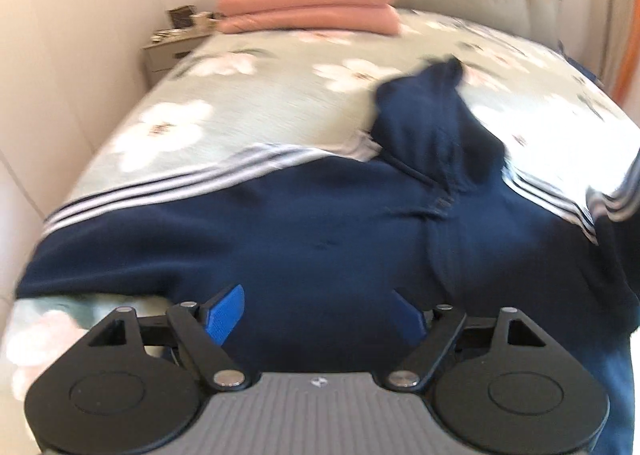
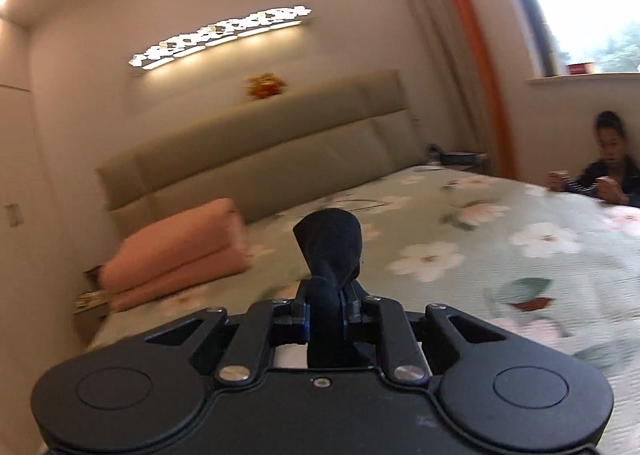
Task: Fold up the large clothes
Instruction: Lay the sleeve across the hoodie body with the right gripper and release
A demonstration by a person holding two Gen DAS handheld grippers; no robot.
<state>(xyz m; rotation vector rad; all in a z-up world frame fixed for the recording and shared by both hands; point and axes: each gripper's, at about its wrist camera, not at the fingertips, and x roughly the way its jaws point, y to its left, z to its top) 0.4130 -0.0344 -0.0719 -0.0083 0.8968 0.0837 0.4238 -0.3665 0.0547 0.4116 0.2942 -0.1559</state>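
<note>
A navy hooded jacket (image 1: pixel 320 223) with white sleeve stripes lies spread on the floral bed (image 1: pixel 248 103), its hood bunched up at the middle right. My left gripper (image 1: pixel 316 315) is open, its blue fingers (image 1: pixel 226 315) just above the jacket's near hem. My right gripper (image 2: pixel 326 313) is shut on a bunch of the navy jacket fabric (image 2: pixel 330 247), which sticks up beyond the jaws, lifted above the bed (image 2: pixel 480 255).
Folded pink bedding (image 1: pixel 308 1) lies at the head of the bed, also in the right wrist view (image 2: pixel 176 255). A padded headboard (image 2: pixel 260 143) is behind it. A nightstand (image 1: pixel 172 47) stands at the left. A seated person (image 2: pixel 608 163) is beside the bed's far right side.
</note>
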